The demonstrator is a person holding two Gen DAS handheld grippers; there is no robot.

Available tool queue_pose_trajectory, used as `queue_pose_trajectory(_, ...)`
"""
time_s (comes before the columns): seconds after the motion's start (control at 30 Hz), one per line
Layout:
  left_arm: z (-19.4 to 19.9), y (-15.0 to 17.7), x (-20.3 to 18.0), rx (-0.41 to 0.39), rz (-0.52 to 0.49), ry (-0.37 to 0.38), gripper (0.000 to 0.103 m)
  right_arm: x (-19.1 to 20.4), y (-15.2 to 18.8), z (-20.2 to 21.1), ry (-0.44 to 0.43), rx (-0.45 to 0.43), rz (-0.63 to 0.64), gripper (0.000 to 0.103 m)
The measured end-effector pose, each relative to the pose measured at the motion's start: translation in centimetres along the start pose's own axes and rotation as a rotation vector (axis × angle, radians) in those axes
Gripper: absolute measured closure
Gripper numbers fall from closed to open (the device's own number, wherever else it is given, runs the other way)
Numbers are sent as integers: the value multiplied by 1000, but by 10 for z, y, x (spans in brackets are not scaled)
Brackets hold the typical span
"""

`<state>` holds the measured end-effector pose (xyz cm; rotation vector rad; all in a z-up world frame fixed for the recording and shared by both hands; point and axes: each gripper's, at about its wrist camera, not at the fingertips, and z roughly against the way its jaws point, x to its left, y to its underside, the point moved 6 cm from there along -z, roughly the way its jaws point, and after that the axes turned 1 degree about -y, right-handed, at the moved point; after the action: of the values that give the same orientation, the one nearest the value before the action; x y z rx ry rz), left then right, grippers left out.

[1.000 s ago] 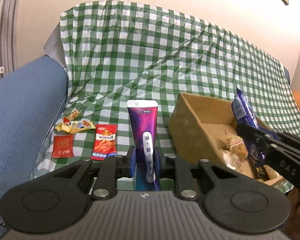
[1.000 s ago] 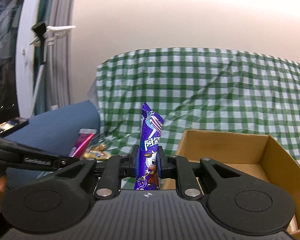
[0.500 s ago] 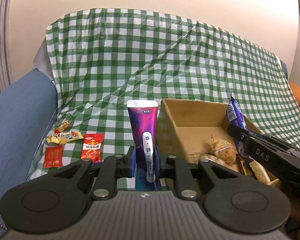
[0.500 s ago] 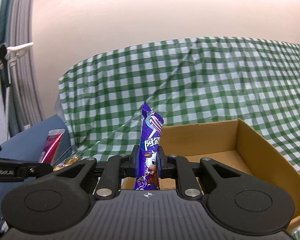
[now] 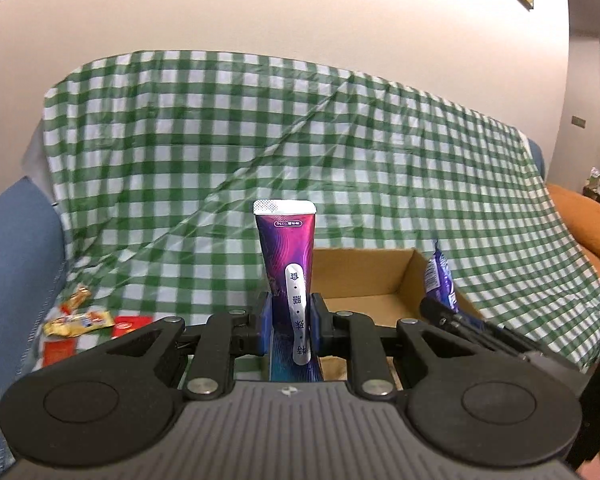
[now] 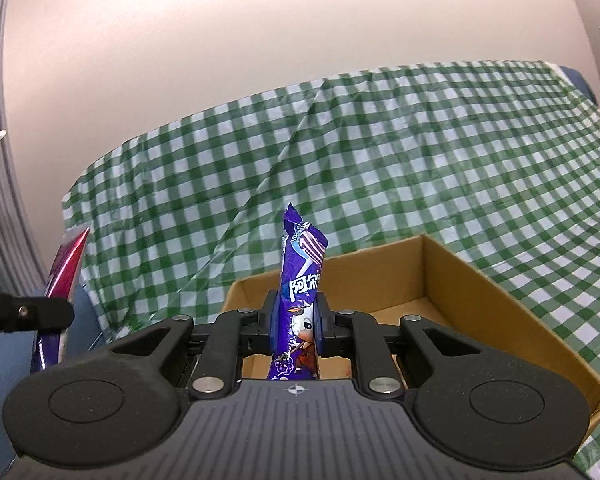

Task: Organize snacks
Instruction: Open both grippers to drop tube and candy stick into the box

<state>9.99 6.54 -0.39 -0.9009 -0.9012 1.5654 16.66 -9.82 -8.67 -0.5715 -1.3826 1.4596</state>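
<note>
Left wrist view: your left claw [image 5: 290,316] clamps a purple sachet [image 5: 287,256] upright near the cardboard box [image 5: 364,276]. Right wrist view: your right claw [image 6: 296,322] clamps a purple candy stick pack [image 6: 300,280] over it. Both seem light, crinkly; hold mid-body. Chinese print, only partly legible.

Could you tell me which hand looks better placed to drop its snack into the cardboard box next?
Probably the right. Its tongs, shut on the purple candy pack, look over the cardboard box with its floor just beyond. The left tongs, gripping the magenta pouch, sit toward the box's left side.
</note>
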Motion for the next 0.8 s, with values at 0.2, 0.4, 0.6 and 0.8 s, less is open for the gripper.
queue_pose_trajectory(0.2, -32, -11, -34, 2, -19, 54, 82, -14, -5, -4, 55, -23, -25, 86)
queue_pose_trajectory(0.4, -65, -16, -64, 37, 9, 146, 63, -43, -13, 1, 242, -114, -73, 72)
queue_pose_trajectory(0.6, -62, -1, -49, 32, 39, 158, 62, -48, -10, 0, 268, -112, -79, 38)
queue_pose_trajectory(0.8, -33, 28, 22, -5, 104, 87, 64, -30, -5, -4, 249, -87, -12, 33)
